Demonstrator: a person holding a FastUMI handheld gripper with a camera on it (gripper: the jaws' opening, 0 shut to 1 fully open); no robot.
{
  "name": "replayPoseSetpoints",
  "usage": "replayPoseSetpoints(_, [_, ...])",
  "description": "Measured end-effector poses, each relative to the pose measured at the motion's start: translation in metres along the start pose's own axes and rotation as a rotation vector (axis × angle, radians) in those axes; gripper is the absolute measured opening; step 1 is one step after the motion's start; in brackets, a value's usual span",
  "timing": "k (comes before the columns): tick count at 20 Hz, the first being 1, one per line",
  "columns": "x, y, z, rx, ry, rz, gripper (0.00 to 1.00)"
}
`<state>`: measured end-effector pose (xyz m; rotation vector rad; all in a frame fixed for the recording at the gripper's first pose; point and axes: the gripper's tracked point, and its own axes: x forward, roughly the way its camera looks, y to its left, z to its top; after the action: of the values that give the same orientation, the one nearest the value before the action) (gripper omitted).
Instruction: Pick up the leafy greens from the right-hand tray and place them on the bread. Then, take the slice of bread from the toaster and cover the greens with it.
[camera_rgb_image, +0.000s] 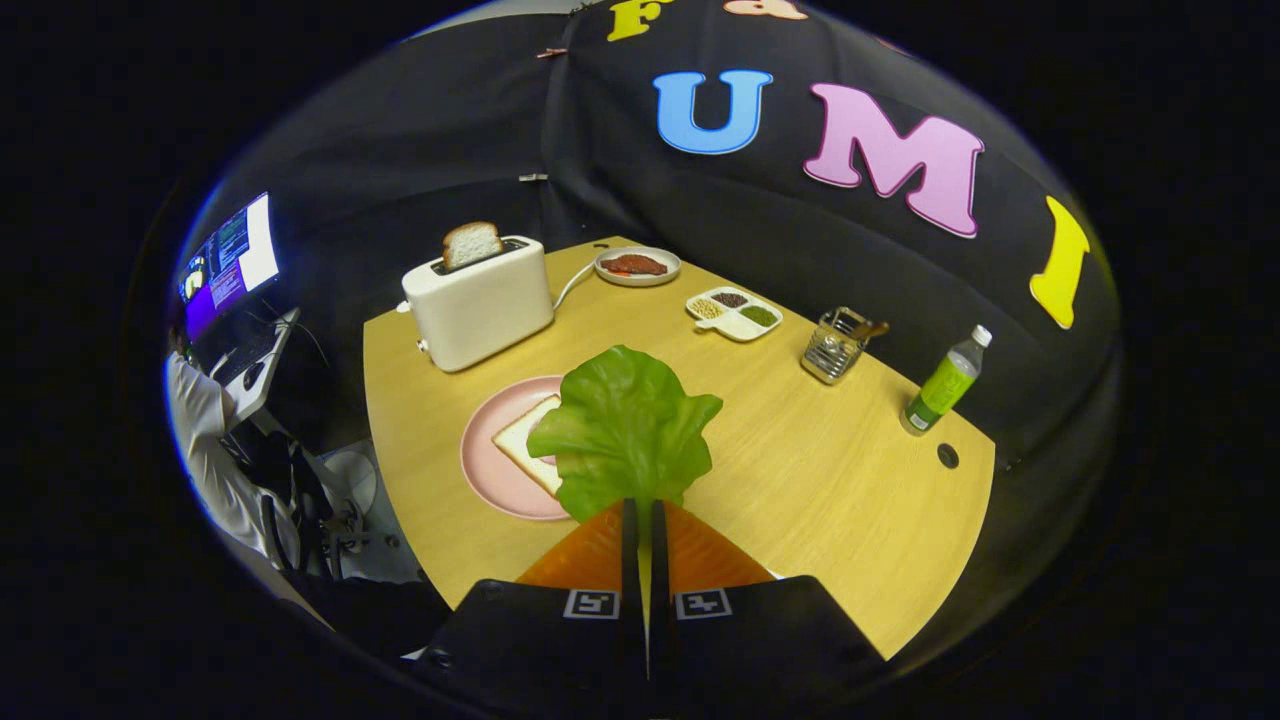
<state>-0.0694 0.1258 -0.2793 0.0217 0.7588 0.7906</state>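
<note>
Tool (645, 515) pinching leafy greens (628, 430) above wooden table (800, 470), black-draped booth around.

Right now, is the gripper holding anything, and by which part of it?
Yes. The gripper is shut on the leafy greens, pinching the pale stem end at the leaf's base between both fingers.

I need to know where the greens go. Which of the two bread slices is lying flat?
The slice on the pink plate, just ahead of the gripper shut on the lettuce leaf. The other slice stands upright in the toaster.
</note>
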Motion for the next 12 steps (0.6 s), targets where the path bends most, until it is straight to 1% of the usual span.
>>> replayPoseSetpoints(4, [0.024, 0.035, 0.035, -0.03, -0.021, 0.063, 0.06])
replayPoseSetpoints(8, [0.057, 0.062, 0.044, -0.076, 0.024, 0.095, 0.06])
replayPoseSetpoints(12, [0.086, 0.071, 0.041, -0.066, 0.075, 0.087, 0.06])
